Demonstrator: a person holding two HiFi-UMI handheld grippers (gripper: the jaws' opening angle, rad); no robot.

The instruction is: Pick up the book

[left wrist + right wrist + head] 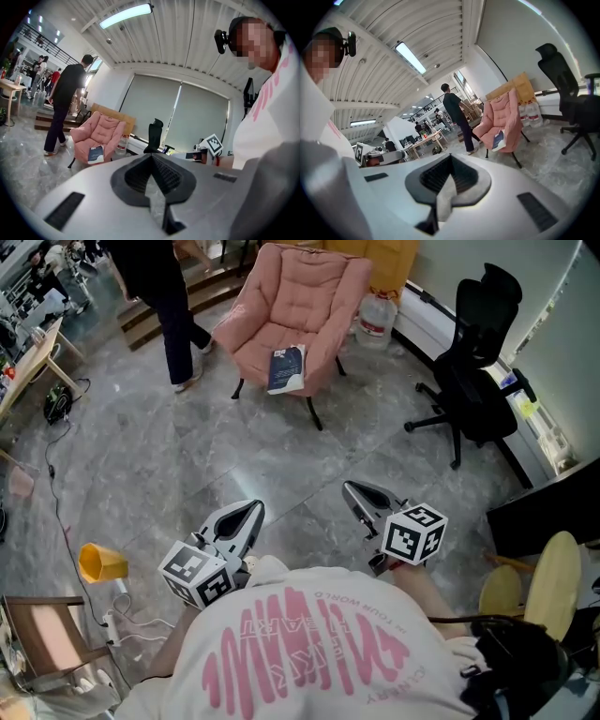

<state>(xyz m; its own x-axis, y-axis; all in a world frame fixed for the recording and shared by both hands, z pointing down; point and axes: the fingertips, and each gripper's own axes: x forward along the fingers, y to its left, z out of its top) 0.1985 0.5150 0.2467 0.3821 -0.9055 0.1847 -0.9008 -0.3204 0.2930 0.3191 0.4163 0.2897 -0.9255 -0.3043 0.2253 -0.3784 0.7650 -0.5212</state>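
Head view: the pick-up has not begun. The book [287, 368] leans on the front edge of the chair [300, 306] seat, well ahead of both grippers across bare floor [187, 456], so the approach, grasp and lift all remain. The left gripper [255, 508] and right gripper [351, 487] have their jaws pressed together, empty, tapering to smooth grey points. The chair is pink, quilted and soft on thin dark legs; the floor is glossy grey marbled tile. Left gripper view: the ribbed dark pads meet with nothing between them, and the book [95, 153] sits far ahead, left of the tips, flat and rectangular. Right gripper view: the jaws are closed tight, and the book [498, 139] stands far ahead to the right, dark blue and probably a paperback, though it is too small to tell.
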